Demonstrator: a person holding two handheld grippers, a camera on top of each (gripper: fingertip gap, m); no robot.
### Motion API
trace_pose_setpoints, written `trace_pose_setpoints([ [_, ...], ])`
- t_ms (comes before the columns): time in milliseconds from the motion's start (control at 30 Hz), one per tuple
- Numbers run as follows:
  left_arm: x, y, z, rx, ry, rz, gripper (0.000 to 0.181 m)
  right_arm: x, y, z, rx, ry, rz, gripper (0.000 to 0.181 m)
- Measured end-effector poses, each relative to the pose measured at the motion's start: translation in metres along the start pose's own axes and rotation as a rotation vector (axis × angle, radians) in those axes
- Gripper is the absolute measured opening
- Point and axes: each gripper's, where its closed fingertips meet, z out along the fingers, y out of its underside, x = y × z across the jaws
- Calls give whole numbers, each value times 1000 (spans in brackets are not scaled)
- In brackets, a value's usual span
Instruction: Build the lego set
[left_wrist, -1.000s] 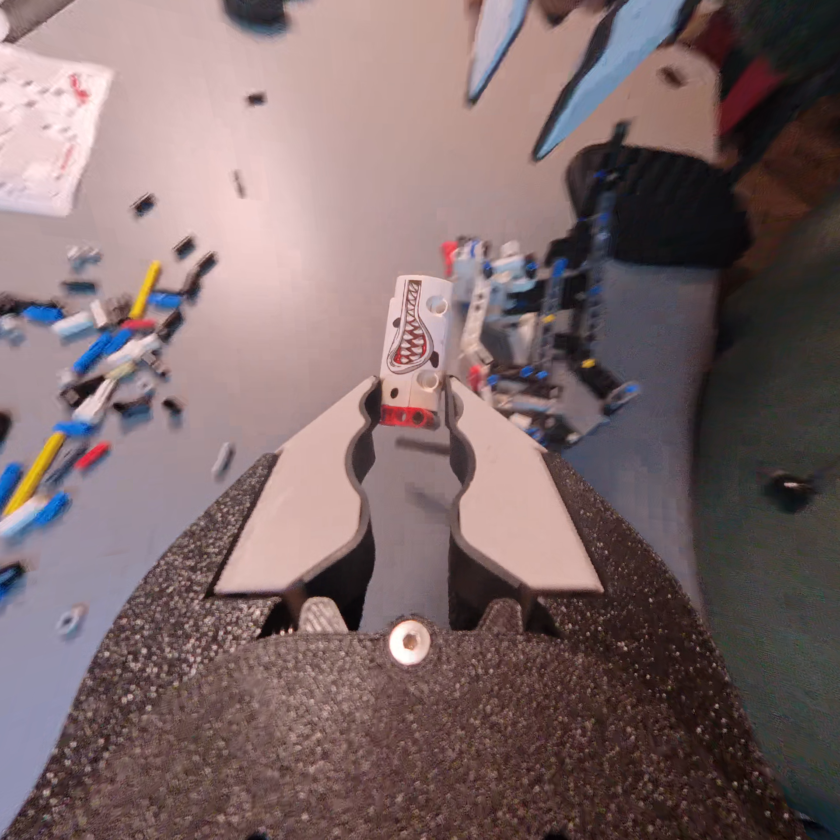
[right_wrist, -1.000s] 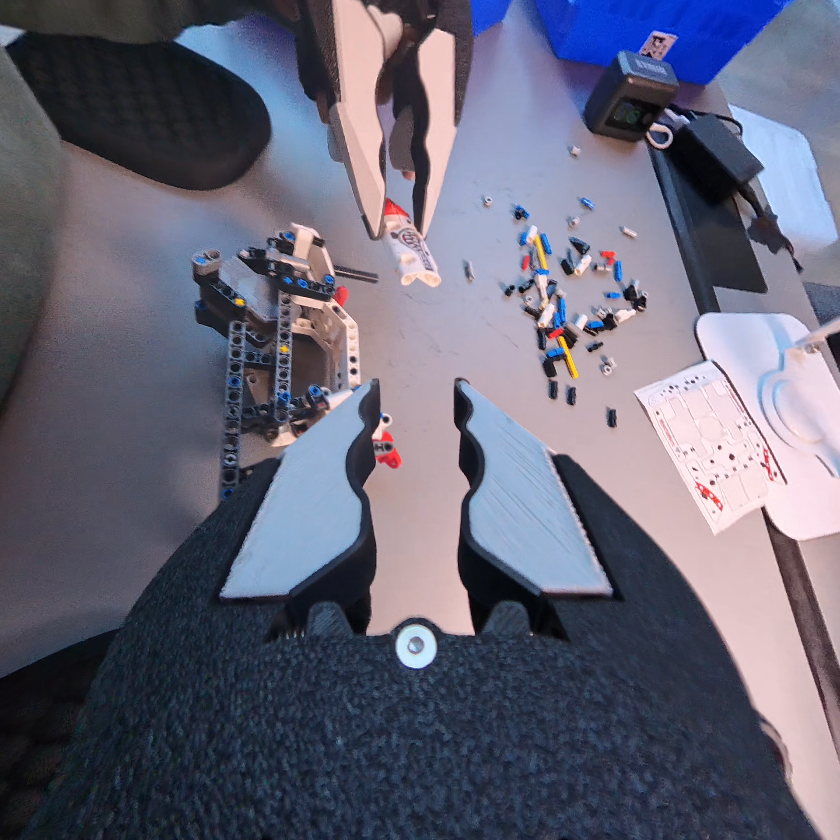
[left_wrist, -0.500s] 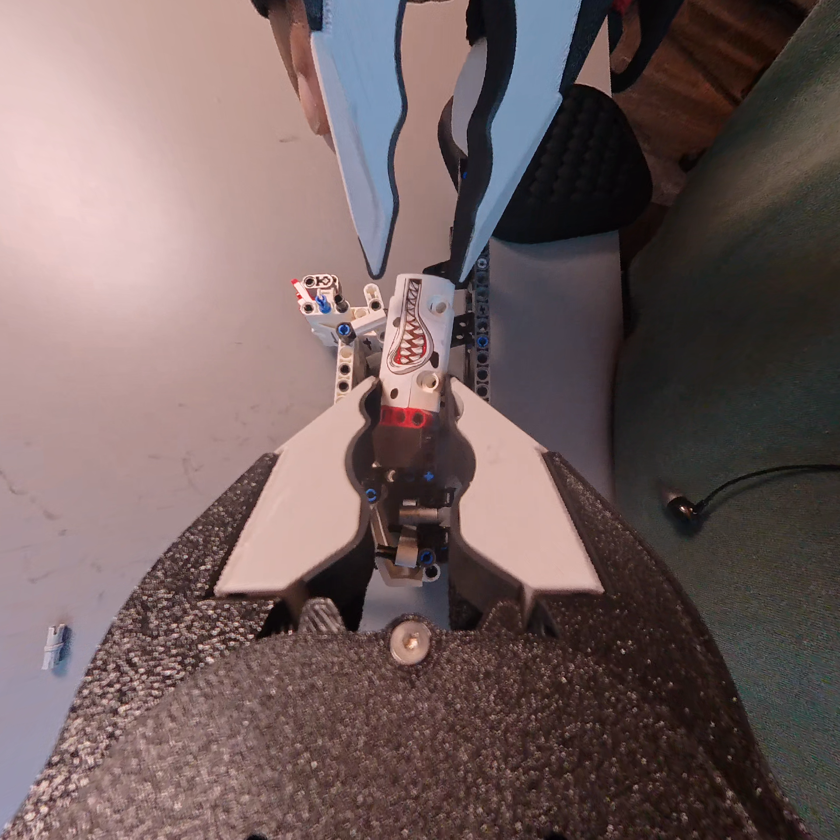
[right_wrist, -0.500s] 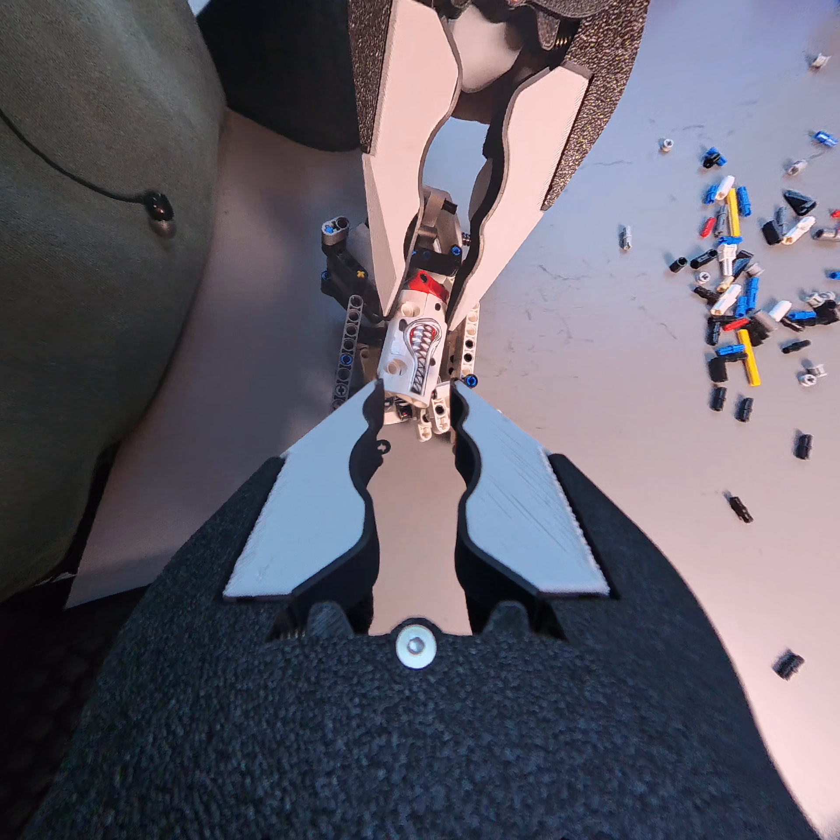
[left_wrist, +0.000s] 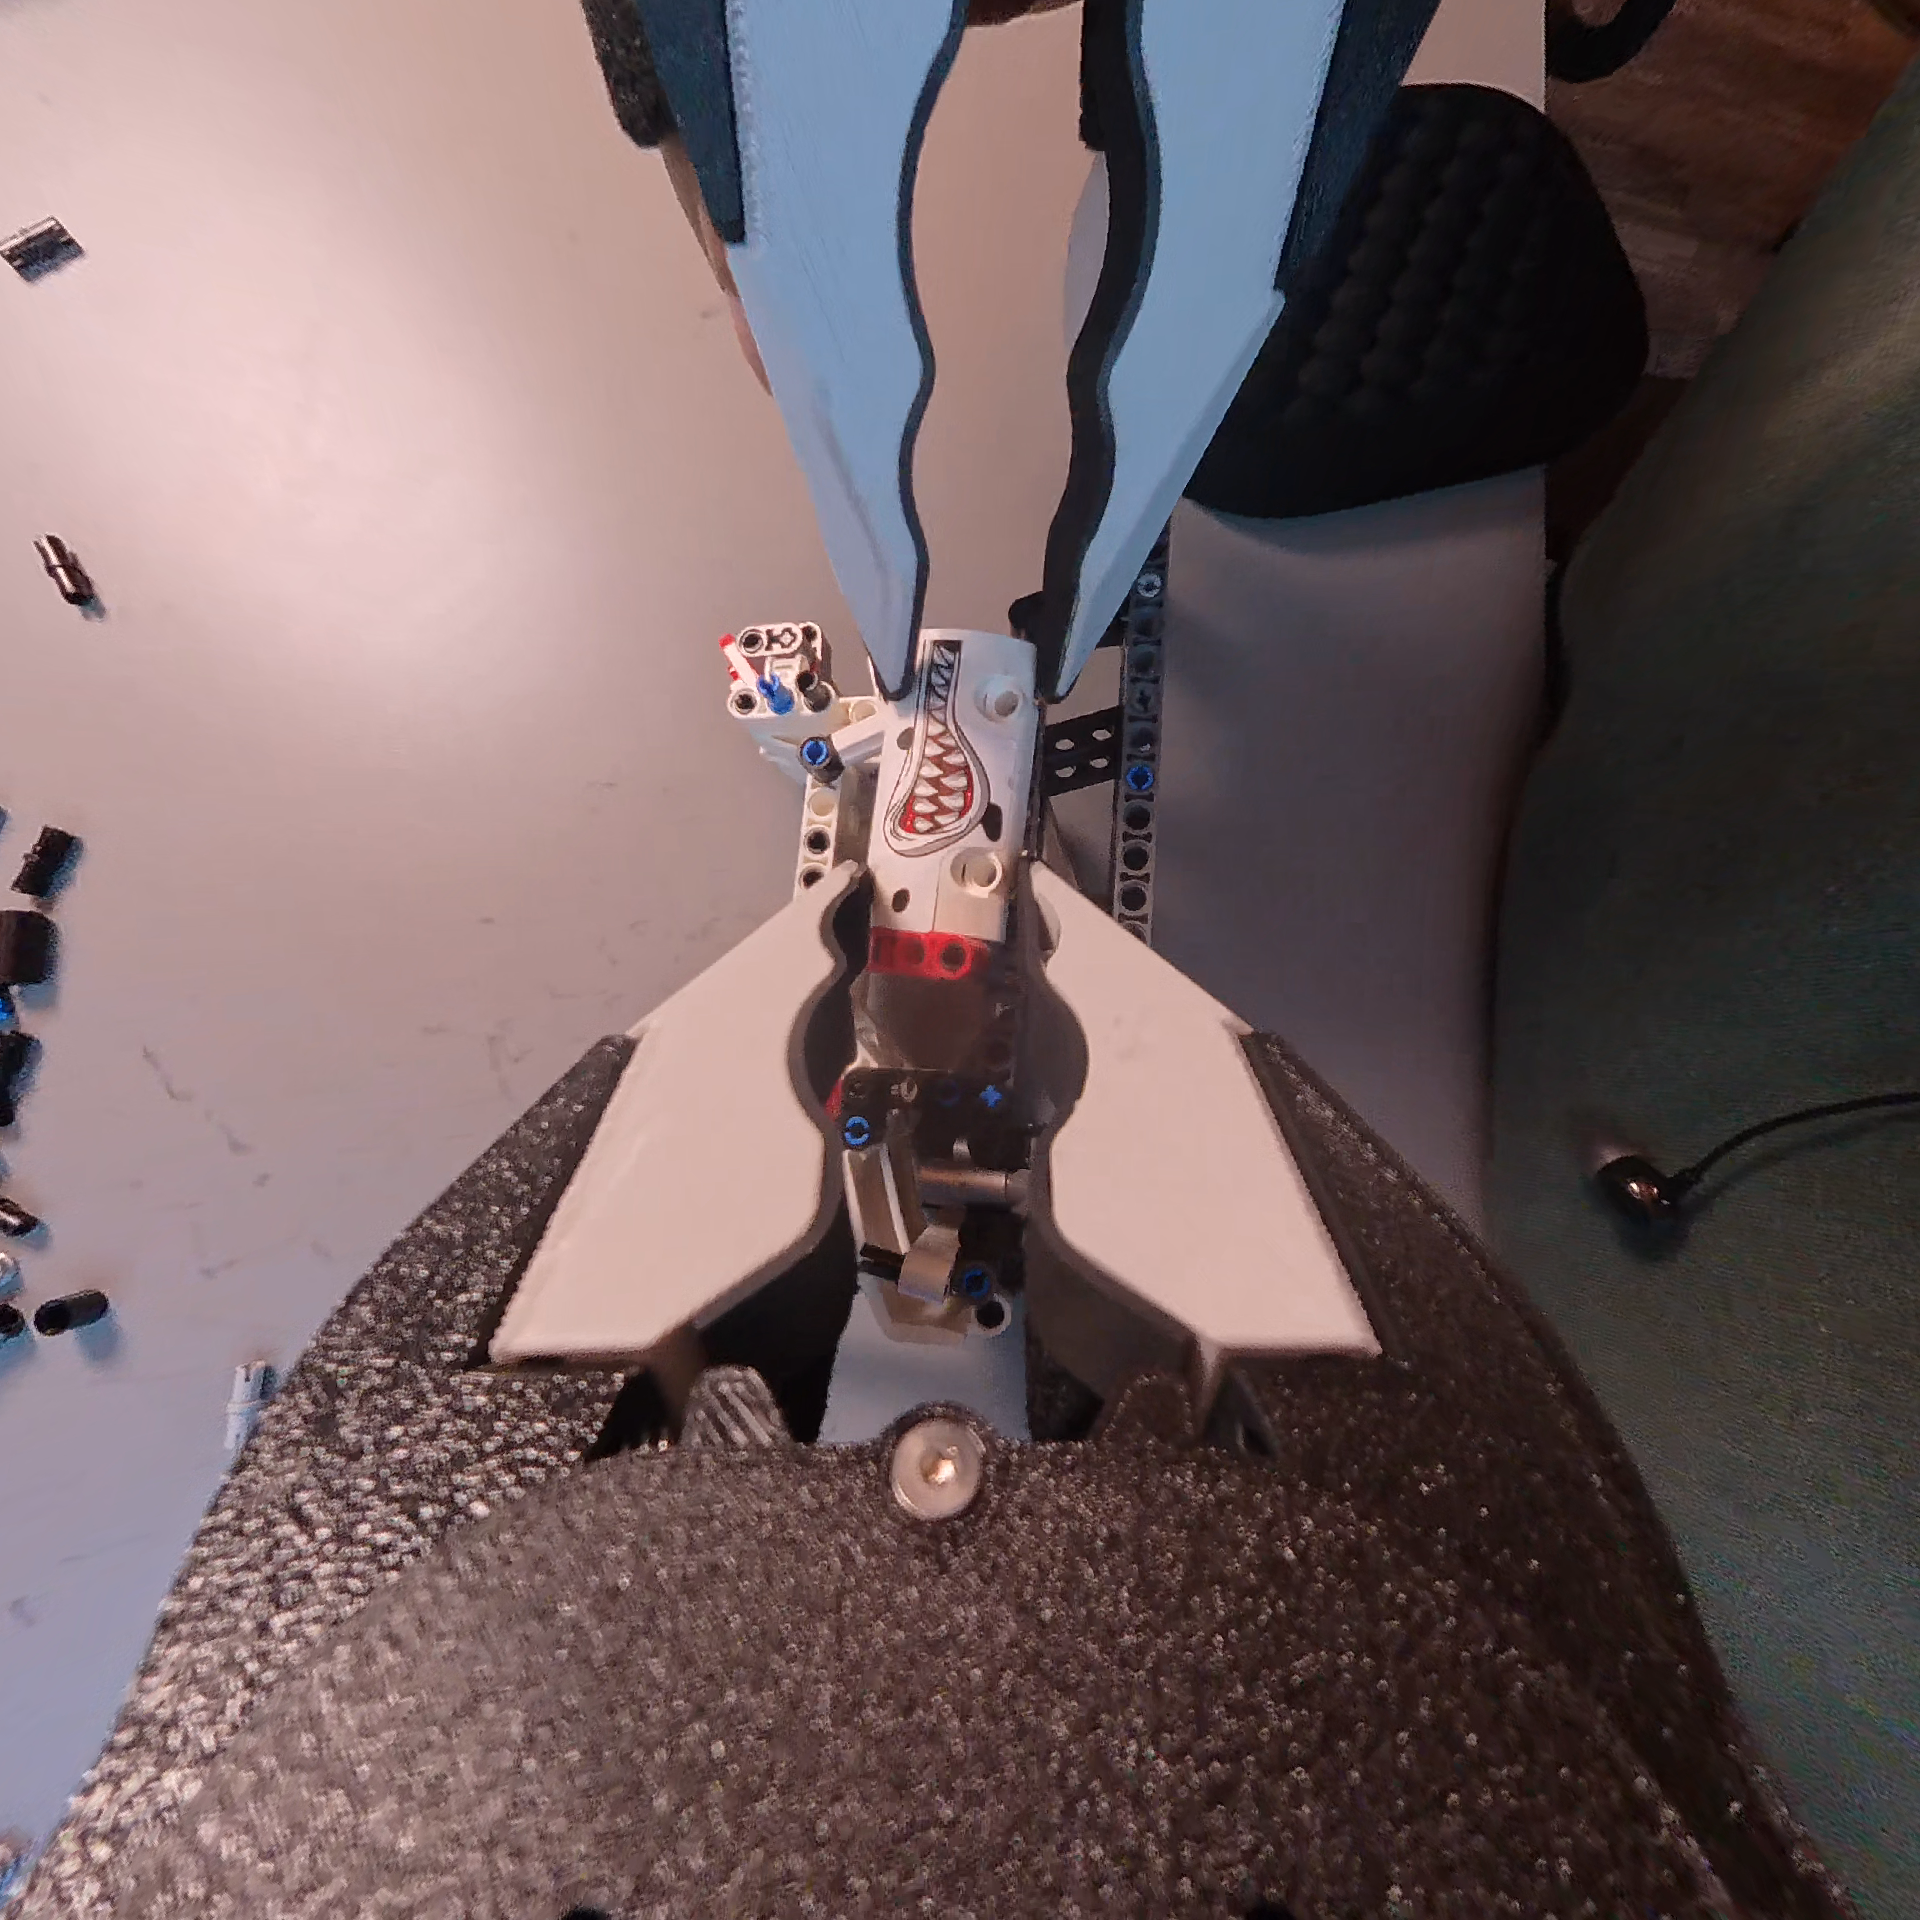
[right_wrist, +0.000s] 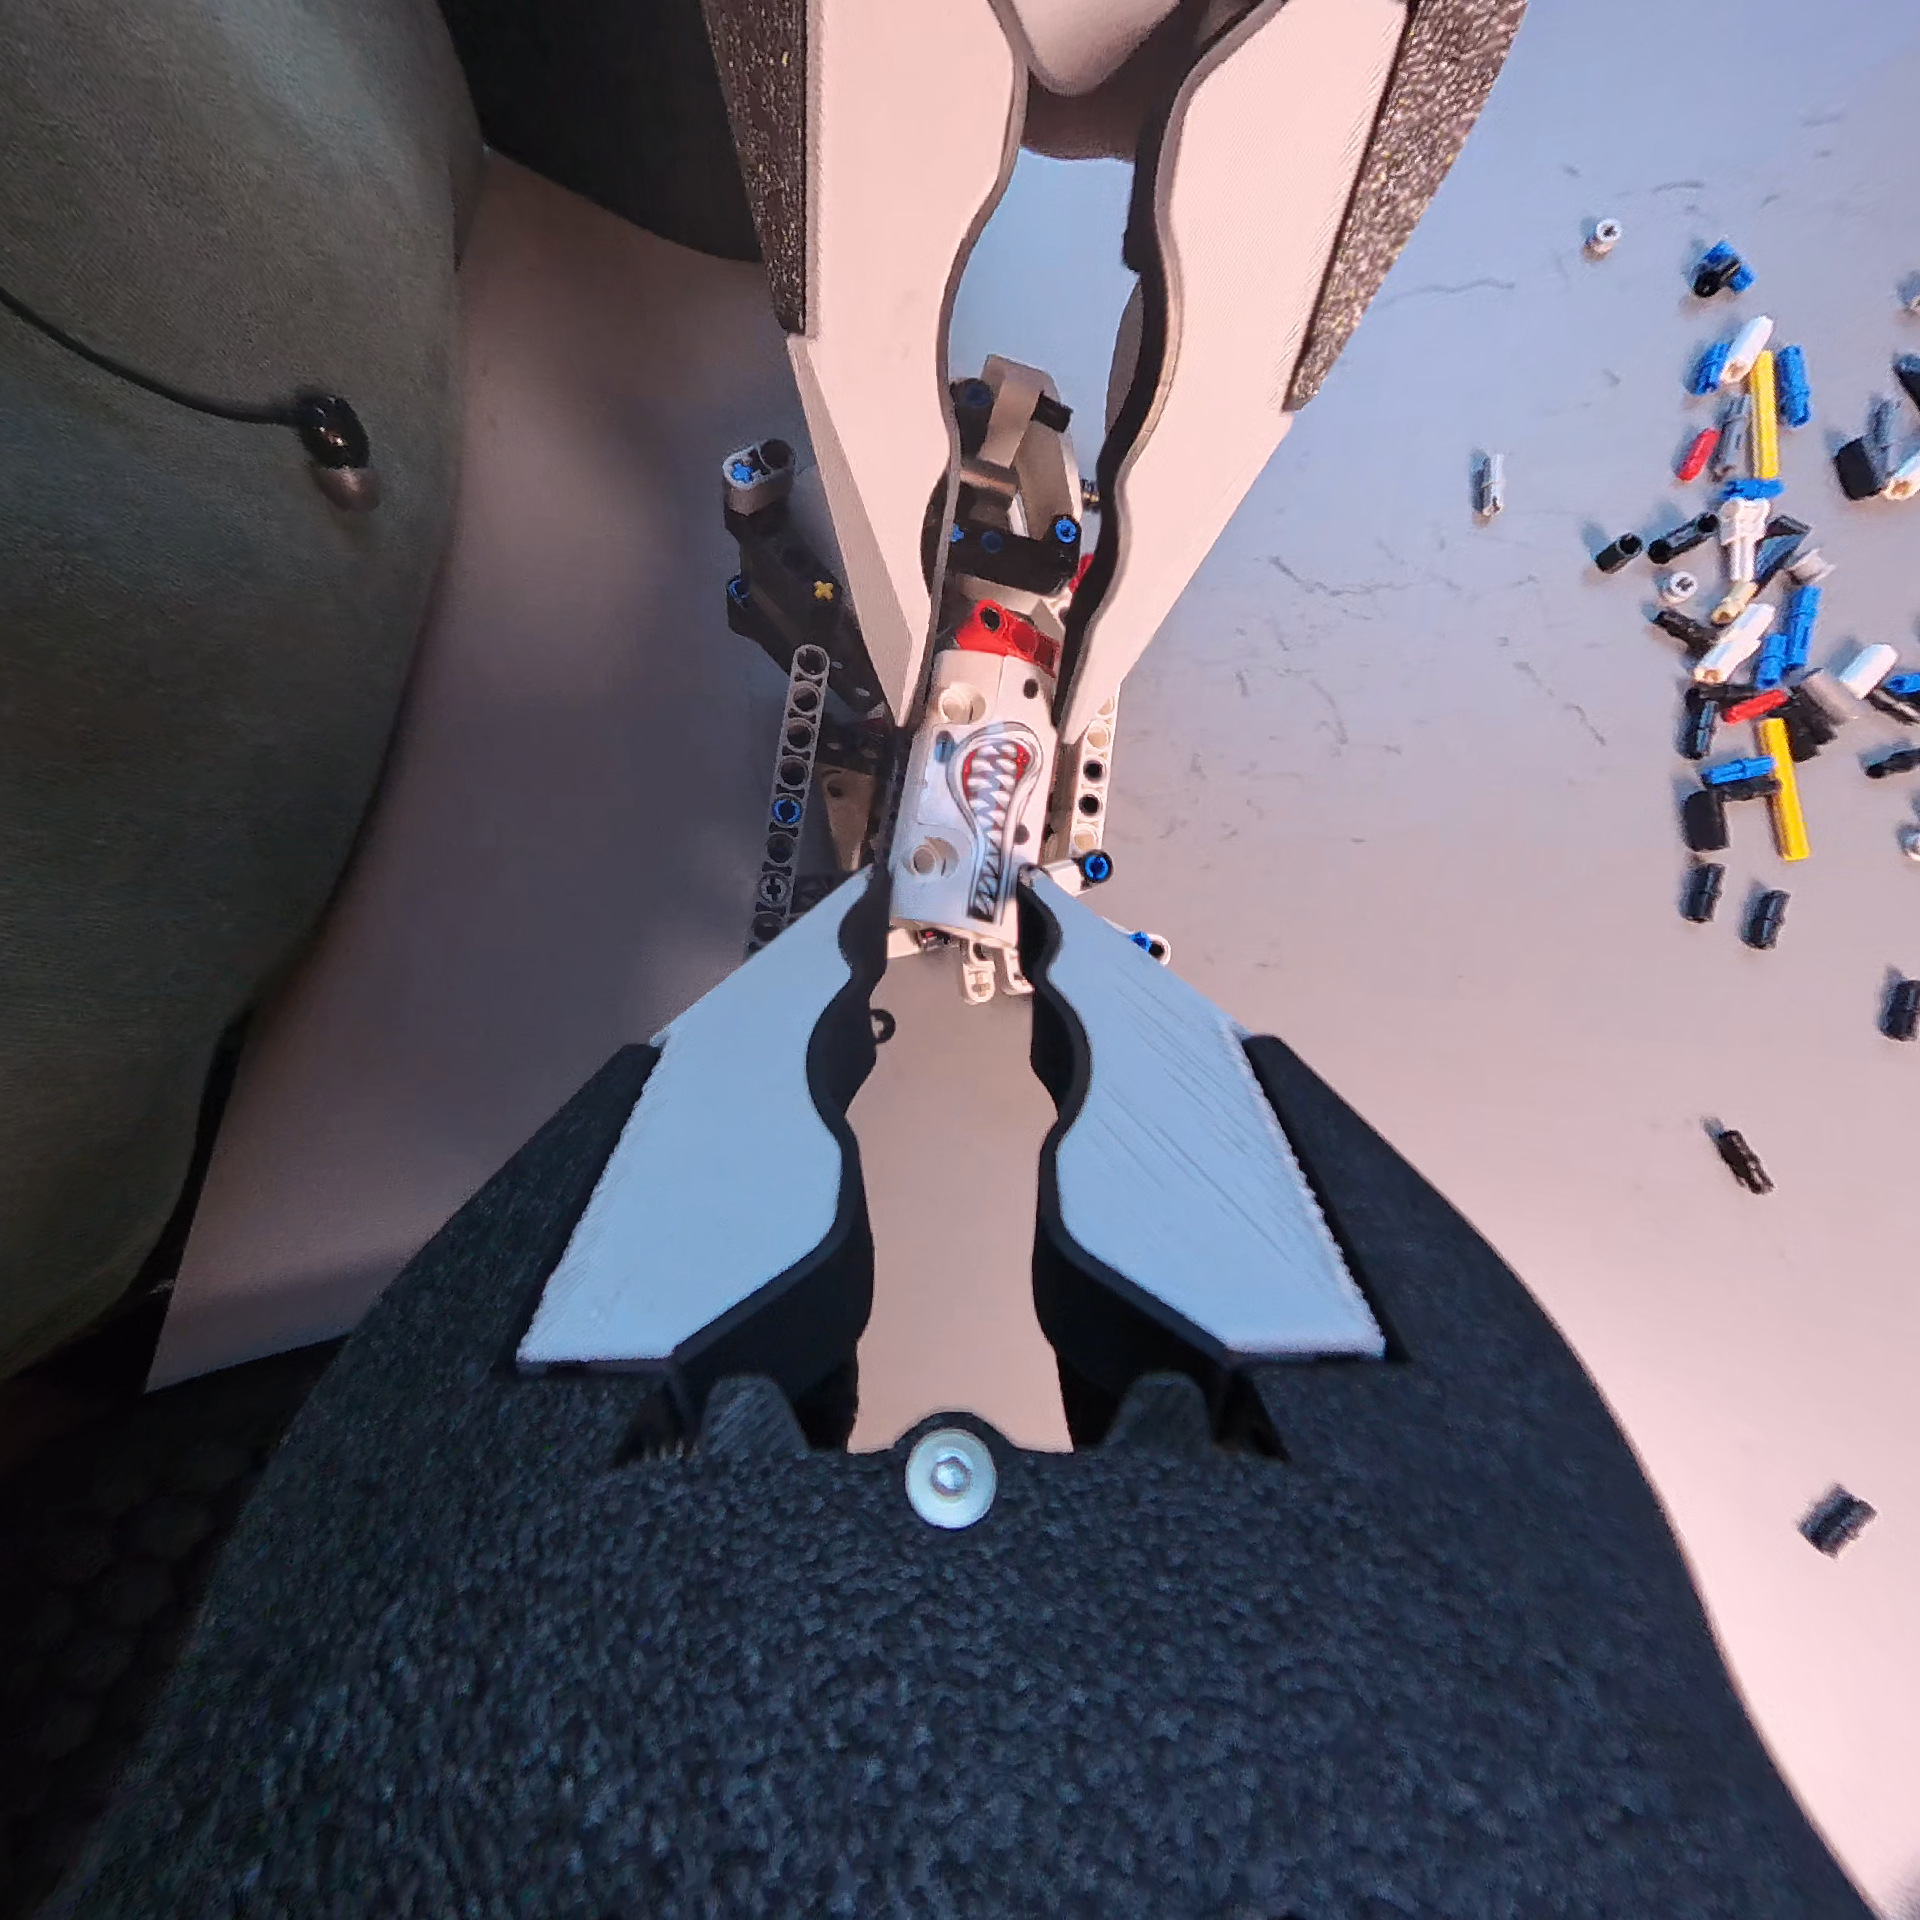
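Left gripper (left_wrist: 940, 894) has its jaws closed down on the near end of the white shark-mouth piece (left_wrist: 951, 790), just above that piece's red band; contact on both sides visible in left wrist view. Right gripper (right_wrist: 951, 899) comes in from the opposite end, jaws narrowed w/ tips at either side of the same piece's far end. They look to touch it, but a firm clamp can't be confirmed: right tip edge is partly behind the piece in right wrist view.

Piece sits over the partly built lego model (right_wrist: 800, 748), which rests on the grey tabletop (left_wrist: 364, 520) near its edge. How piece joins model is hidden; both sets of jaws and the piece itself cover the joint. Model's rear (grey curved part, black beams, blue pins) only seen through gap btwn left jaws. Long perforated beam along one side partly blocked.

Loose parts pile (right_wrist: 1756, 623), blue/black/white/yellow bits, spread on tabletop to the right in right wrist view, cut off at frame edge; a few black pins show at left edge of left wrist view.

Green cushion-like surface (left_wrist: 1714, 935) beside tabletop, w/ small dark earbud-like item on a cord (left_wrist: 1636, 1195). Dark mesh object (left_wrist: 1455, 312) beyond model, mostly blocked by right gripper.
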Motion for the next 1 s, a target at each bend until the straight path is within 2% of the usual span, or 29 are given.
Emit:
trace_pose_setpoints([
  [300,4,1,3,2,-35,56,26,-5,0,-1,1,39,-28,24],
  [733,23,1,8,38,33,38,27,-22,-1,3,12,119,-134,23],
  [933,26,0,10,13,41,19,27,-21,-1,-4,-66,189,-212,29],
  [1000,27,0,11,3,44,33,27,-26,-6,-10,-82,213,-242,24],
])
